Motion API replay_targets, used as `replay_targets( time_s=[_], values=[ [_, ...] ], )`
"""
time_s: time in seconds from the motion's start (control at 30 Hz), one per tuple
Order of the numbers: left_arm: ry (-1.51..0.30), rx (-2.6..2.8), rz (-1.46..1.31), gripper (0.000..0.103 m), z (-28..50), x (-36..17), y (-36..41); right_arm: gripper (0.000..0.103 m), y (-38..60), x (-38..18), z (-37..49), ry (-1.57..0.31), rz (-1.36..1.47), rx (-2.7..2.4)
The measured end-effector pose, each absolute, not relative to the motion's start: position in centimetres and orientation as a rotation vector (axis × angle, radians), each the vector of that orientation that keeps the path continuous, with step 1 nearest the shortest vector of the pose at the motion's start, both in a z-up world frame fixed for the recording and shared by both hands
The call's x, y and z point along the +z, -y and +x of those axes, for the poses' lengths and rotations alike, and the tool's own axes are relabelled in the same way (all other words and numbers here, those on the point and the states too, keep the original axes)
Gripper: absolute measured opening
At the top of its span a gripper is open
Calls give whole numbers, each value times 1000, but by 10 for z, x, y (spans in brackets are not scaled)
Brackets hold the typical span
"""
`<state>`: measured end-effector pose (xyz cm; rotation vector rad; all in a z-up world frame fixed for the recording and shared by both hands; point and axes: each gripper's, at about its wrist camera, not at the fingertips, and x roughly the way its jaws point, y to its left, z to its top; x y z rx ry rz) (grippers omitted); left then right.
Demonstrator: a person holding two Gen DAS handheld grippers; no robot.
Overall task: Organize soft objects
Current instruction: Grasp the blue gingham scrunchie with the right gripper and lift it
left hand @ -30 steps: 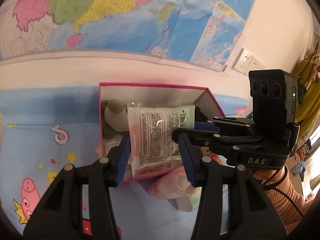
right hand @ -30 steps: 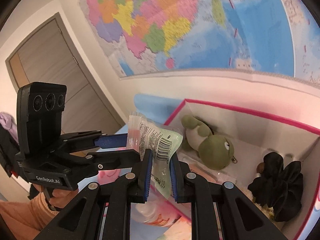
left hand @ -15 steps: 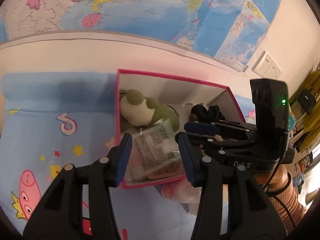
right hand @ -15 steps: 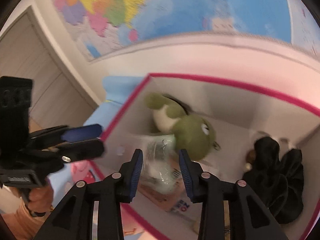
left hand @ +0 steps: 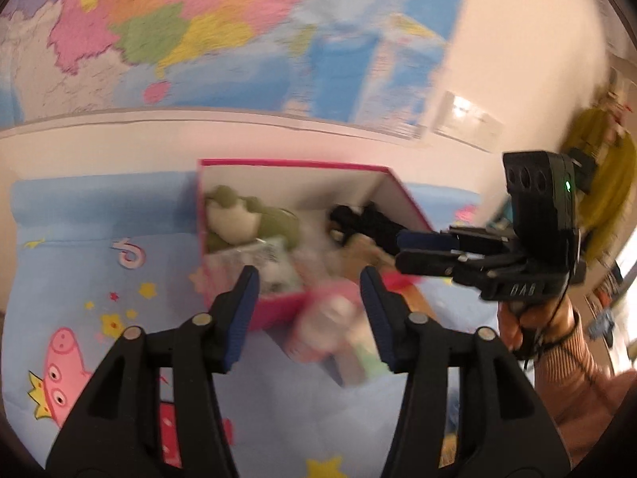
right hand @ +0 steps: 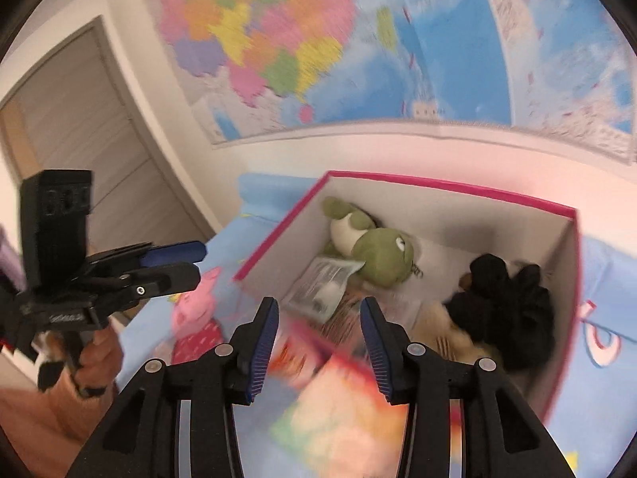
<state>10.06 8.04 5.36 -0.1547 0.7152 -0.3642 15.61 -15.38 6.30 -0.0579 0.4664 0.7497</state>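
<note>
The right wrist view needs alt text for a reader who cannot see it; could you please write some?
The open right hand-held gripper hovers over a pink-edged box holding a green plush frog, a clear packet and a black scrunchie. The left hand-held gripper is at left, a blurred colourful pack lies below, and a wall map hangs behind.

Your left gripper [left hand: 309, 310] and right gripper [right hand: 318, 336] are matte black plastic frames with silver pivot screws and ribbed blue pads [left hand: 241, 310] lining each finger. Each carries a black camera block with three round lenses, at 3 o'clock in the left view [left hand: 537, 195] with a green light lit, and at 9 o'clock in the right view. Your right hand [left hand: 517, 330] shows bare skin, a thin black cable, and a ribbed salmon-pink sleeve [left hand: 573, 370].
</note>
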Motion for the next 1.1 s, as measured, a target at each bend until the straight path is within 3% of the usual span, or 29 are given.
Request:
replay_targets(
  time_s=[0.13,0.67,0.97,1.0,1.03,1.07,1.1],
  values=[
    [-720,-464,-134,56,71,48,-58,51,183,51,115,-470,-77,759],
    [-894,-656,-58,56,19,-15,35,52,234,-72,49,-778,-85,651],
    [-950,-659,-71,56,14,-32,45,52,233,-95,40,-782,-84,664],
    [-953,-656,-69,56,14,-33,46,50,233,-95,41,-779,-78,668],
    [-956,-656,-70,56,13,-33,46,42,234,-95,41,-773,-78,664],
    [-958,-656,-71,56,13,-33,46,26,234,-95,41,-773,-87,661],
    [-960,-655,-69,56,13,-34,47,21,234,-95,40,-776,-87,665]
  ],
)
